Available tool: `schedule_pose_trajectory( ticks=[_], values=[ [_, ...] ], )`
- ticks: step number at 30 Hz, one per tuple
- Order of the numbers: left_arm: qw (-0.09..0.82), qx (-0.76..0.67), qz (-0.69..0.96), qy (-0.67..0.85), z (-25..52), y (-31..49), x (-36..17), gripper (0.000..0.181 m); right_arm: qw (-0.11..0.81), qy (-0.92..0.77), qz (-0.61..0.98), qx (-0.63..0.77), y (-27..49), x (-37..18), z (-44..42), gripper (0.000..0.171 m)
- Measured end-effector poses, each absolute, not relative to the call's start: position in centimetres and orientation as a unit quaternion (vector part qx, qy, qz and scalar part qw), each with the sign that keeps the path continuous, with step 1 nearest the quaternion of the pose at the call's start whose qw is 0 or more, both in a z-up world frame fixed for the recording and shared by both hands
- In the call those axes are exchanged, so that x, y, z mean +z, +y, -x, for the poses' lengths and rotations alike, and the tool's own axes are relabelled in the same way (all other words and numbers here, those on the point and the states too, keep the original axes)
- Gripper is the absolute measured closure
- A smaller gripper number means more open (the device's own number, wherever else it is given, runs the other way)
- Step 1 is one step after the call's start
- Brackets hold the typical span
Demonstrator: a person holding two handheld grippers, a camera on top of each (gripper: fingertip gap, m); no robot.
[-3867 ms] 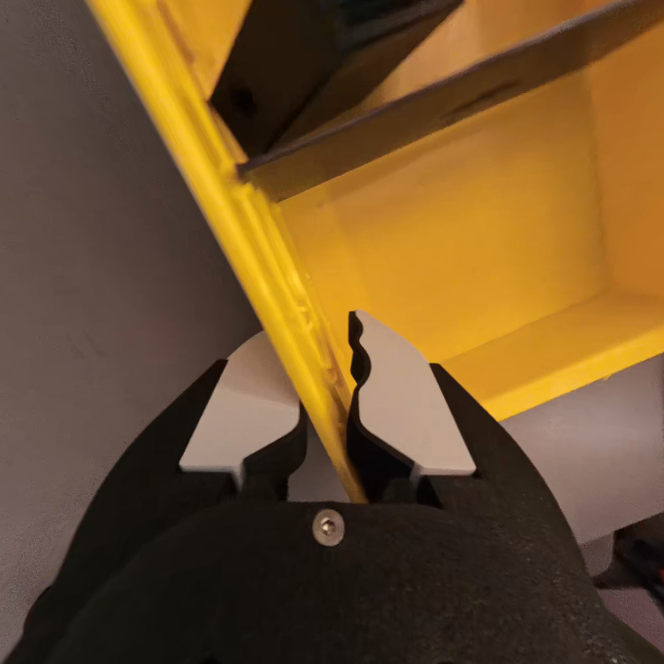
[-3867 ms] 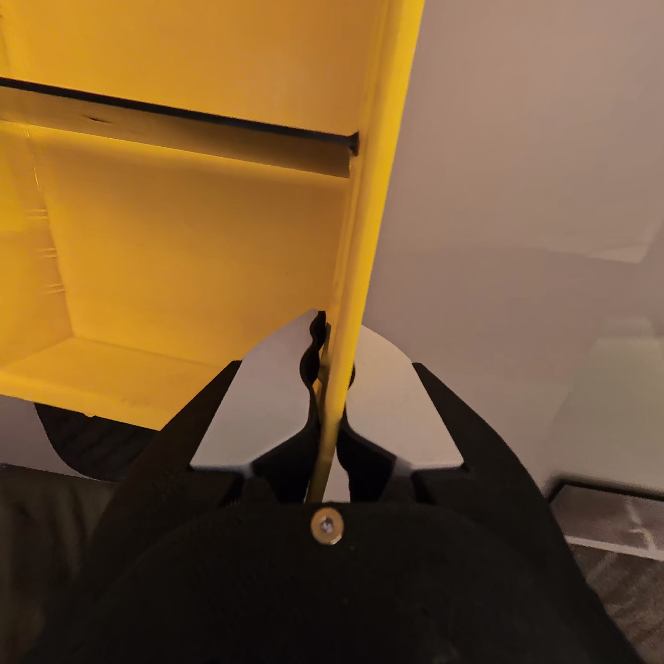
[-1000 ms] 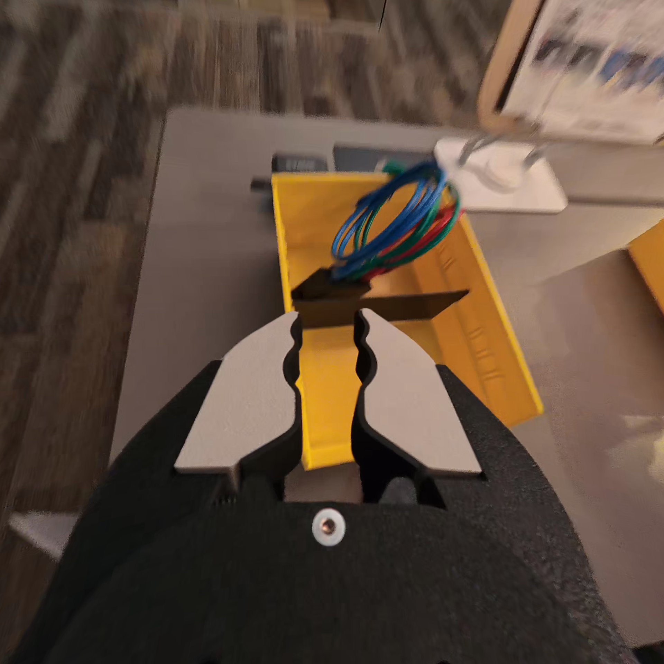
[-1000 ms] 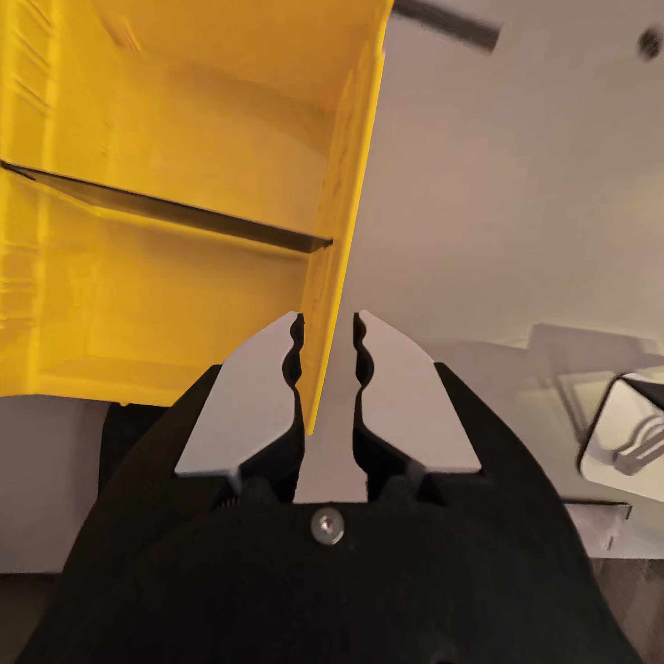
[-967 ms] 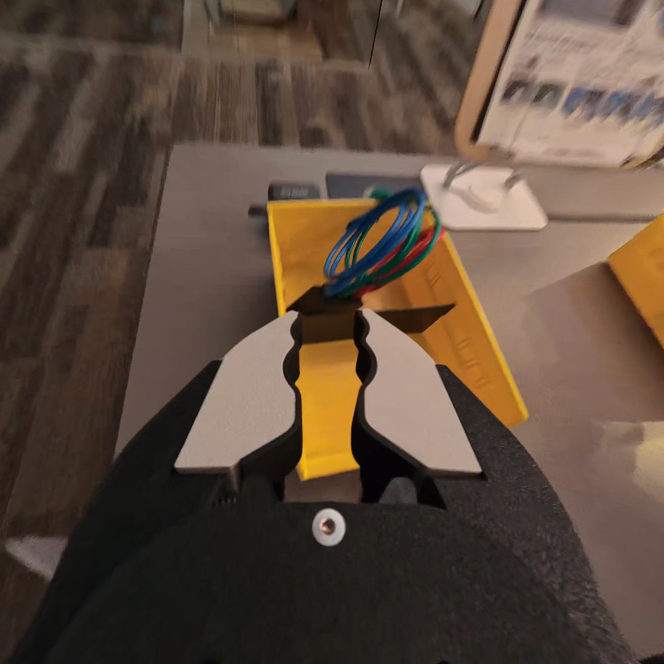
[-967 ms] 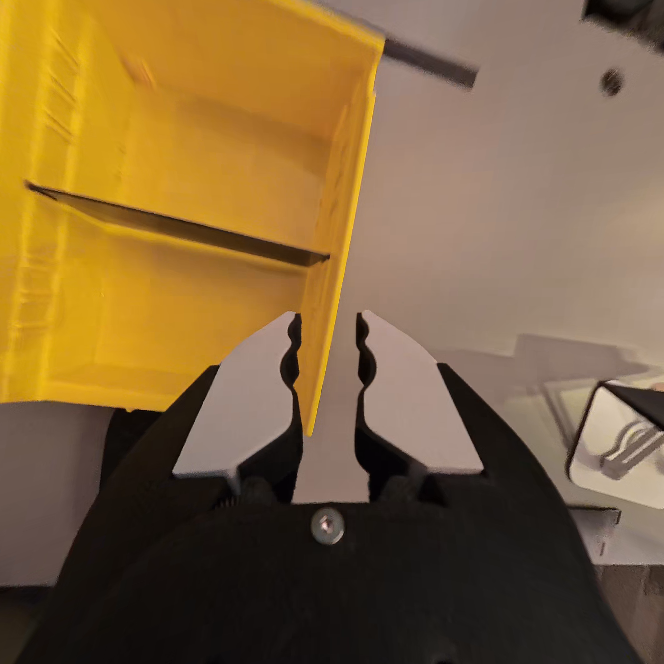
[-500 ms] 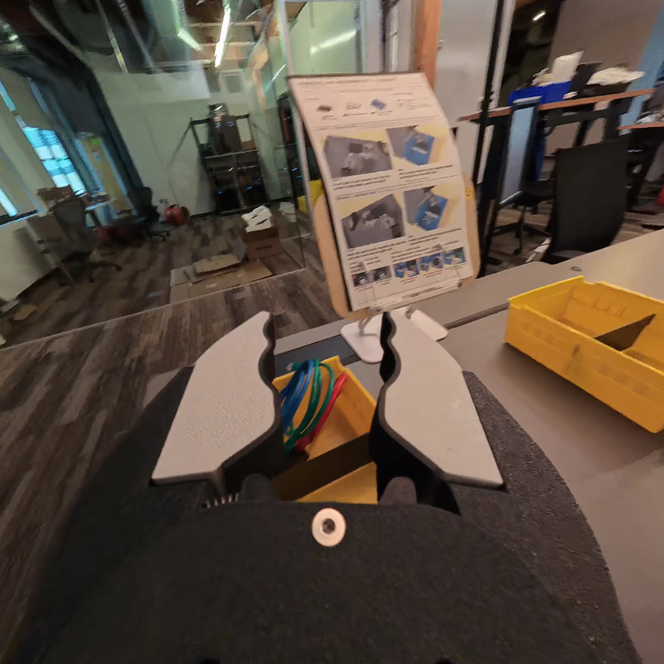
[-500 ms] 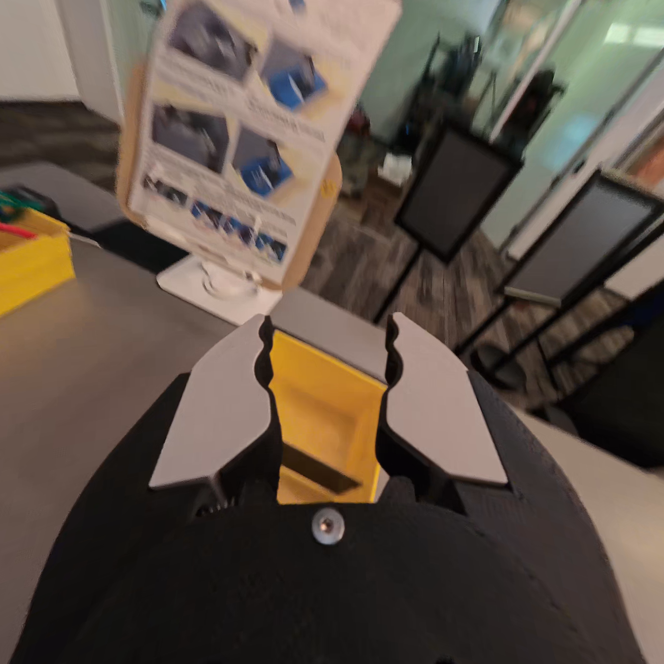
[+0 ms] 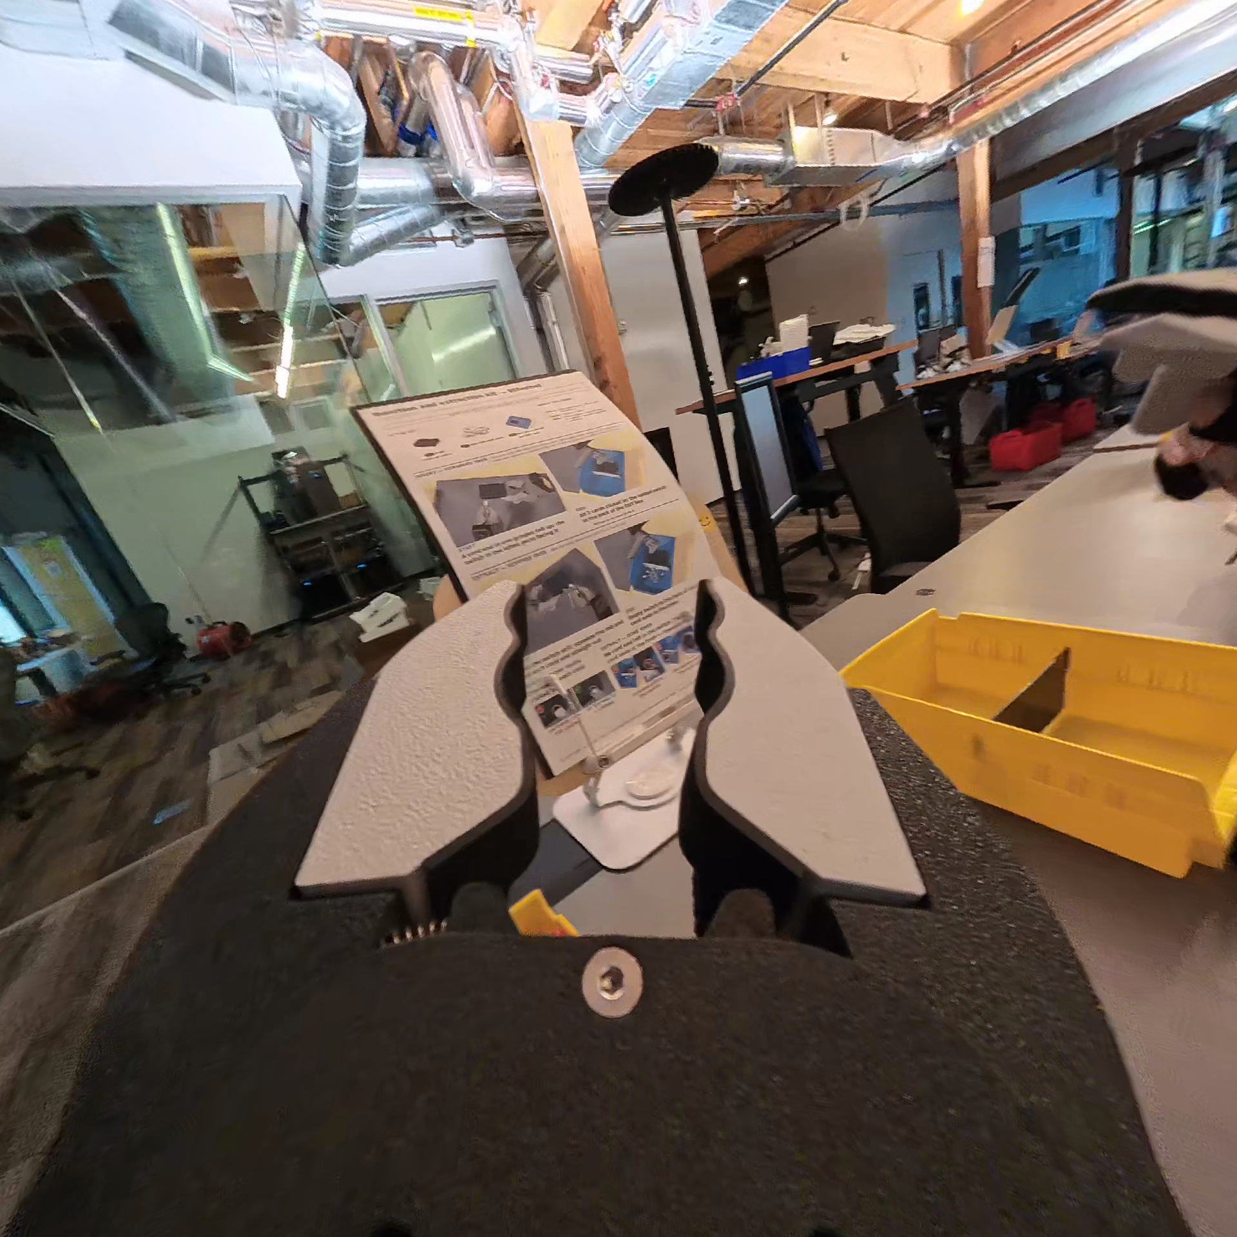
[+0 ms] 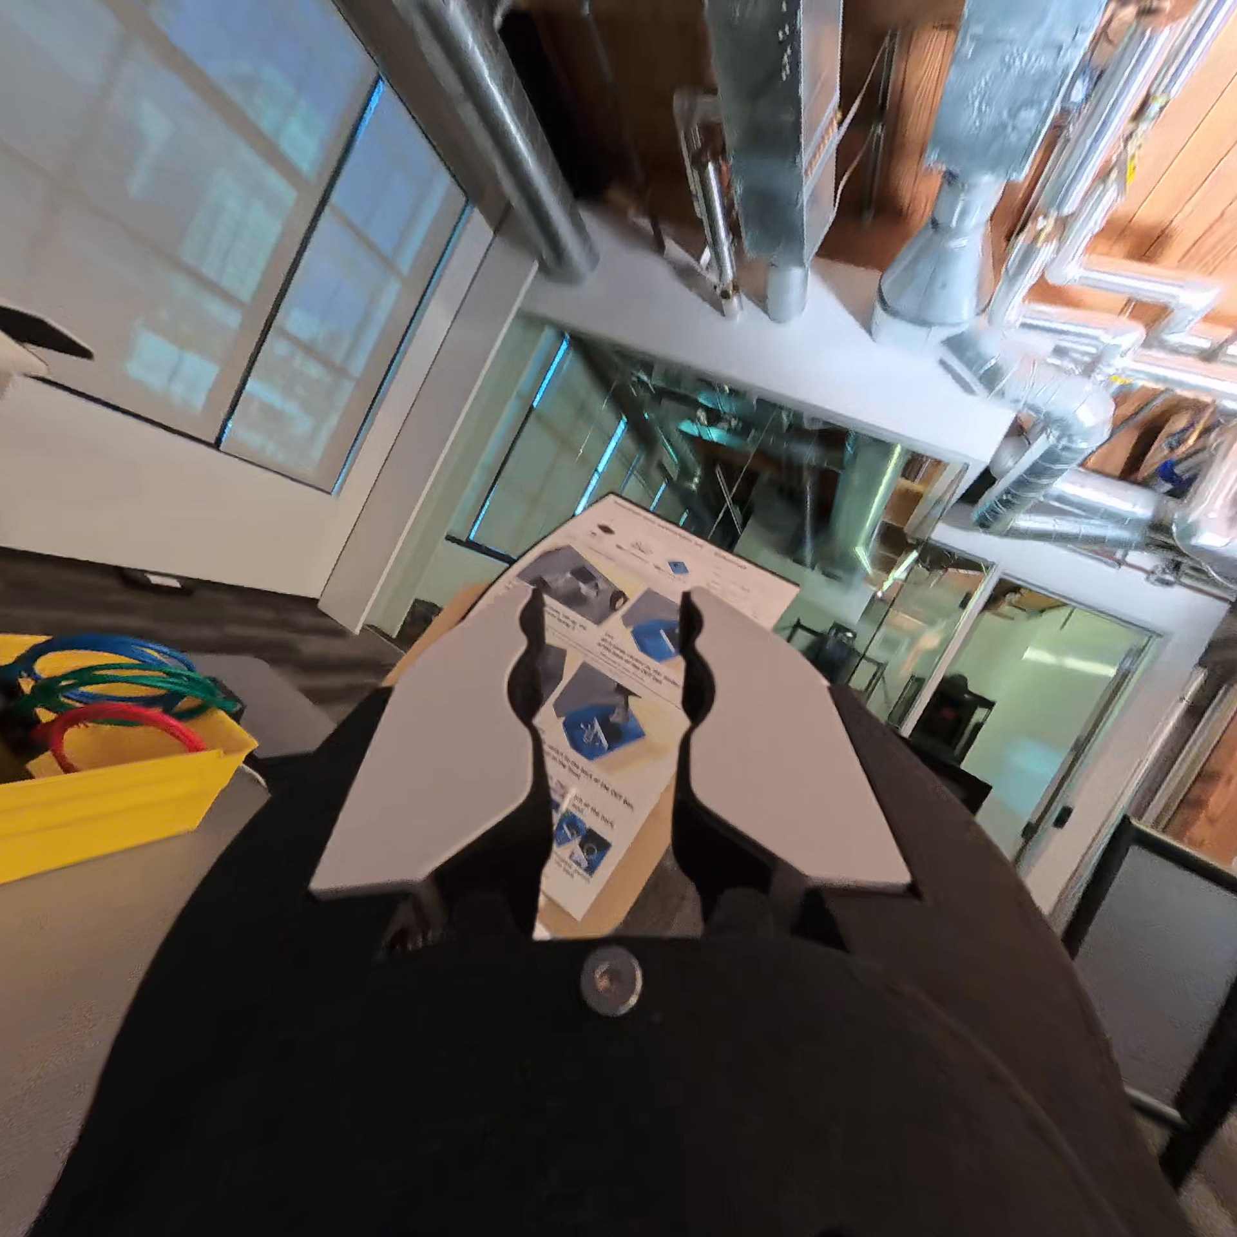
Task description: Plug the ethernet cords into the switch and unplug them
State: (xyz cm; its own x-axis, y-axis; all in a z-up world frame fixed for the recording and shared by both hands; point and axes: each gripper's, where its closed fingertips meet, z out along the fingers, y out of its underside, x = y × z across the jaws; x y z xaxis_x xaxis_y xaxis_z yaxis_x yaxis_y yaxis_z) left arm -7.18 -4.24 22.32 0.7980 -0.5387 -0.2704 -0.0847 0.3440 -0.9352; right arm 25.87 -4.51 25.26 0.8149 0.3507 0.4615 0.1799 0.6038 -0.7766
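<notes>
The left gripper (image 9: 608,602) is lifted above the counter (image 9: 1104,555) and its fingers (image 9: 428,756) stand wide apart, with nothing between them. Through the gap only an instruction sheet on a stand (image 9: 535,529) is seen, well beyond the tips. To the right of these fingers a yellow bin with a dark divider (image 9: 1044,736) lies on the counter, apart from them. At the far right edge the right gripper (image 9: 1178,381) appears, blurred.

The right gripper (image 10: 608,602) is tilted upward, and its fingers (image 10: 455,756) are also wide apart and empty; the same instruction sheet (image 10: 636,676) fills the gap behind them. The ethernet cords (image 10: 107,683), coiled in blue, green and red, lie in another yellow bin (image 10: 114,796) at the left of this view, well apart from the fingers and lower than their tips. The switch cannot be made out in either view.
</notes>
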Motion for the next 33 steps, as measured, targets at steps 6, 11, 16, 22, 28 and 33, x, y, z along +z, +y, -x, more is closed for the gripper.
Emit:
schedule_pose_trajectory(
  ticks=[6, 11, 16, 22, 28, 33],
  values=[
    [0.726, -0.104, 0.608, 0.302, 7.8, -1.5, 17.6, 0.15, 0.804, -0.311, 0.493, 0.118, -1.2, 21.2, -23.5, 0.128],
    [0.703, -0.076, 0.661, 0.251, 8.5, 1.5, 15.9, 0.152, 0.754, -0.312, 0.56, 0.141, 3.3, 16.9, -20.9, 0.138],
    [0.687, -0.138, 0.672, 0.24, 5.3, 1.7, 15.1, 0.154, 0.762, -0.291, 0.552, 0.175, 3.9, 16.4, -20.1, 0.151],
    [0.709, -0.194, 0.632, 0.248, 1.9, 0.9, 15.8, 0.151, 0.701, -0.271, 0.571, 0.33, 2.4, 16.5, -19.3, 0.15],
    [0.685, -0.218, 0.641, 0.268, 0.6, 1.1, 14.6, 0.149, 0.644, -0.247, 0.549, 0.471, 1.5, 17.2, -19.6, 0.166],
    [0.679, -0.241, 0.638, 0.273, 1.0, -0.1, 15.4, 0.149, 0.665, -0.257, 0.563, 0.418, 2.0, 16.6, -19.9, 0.164]
  ],
)
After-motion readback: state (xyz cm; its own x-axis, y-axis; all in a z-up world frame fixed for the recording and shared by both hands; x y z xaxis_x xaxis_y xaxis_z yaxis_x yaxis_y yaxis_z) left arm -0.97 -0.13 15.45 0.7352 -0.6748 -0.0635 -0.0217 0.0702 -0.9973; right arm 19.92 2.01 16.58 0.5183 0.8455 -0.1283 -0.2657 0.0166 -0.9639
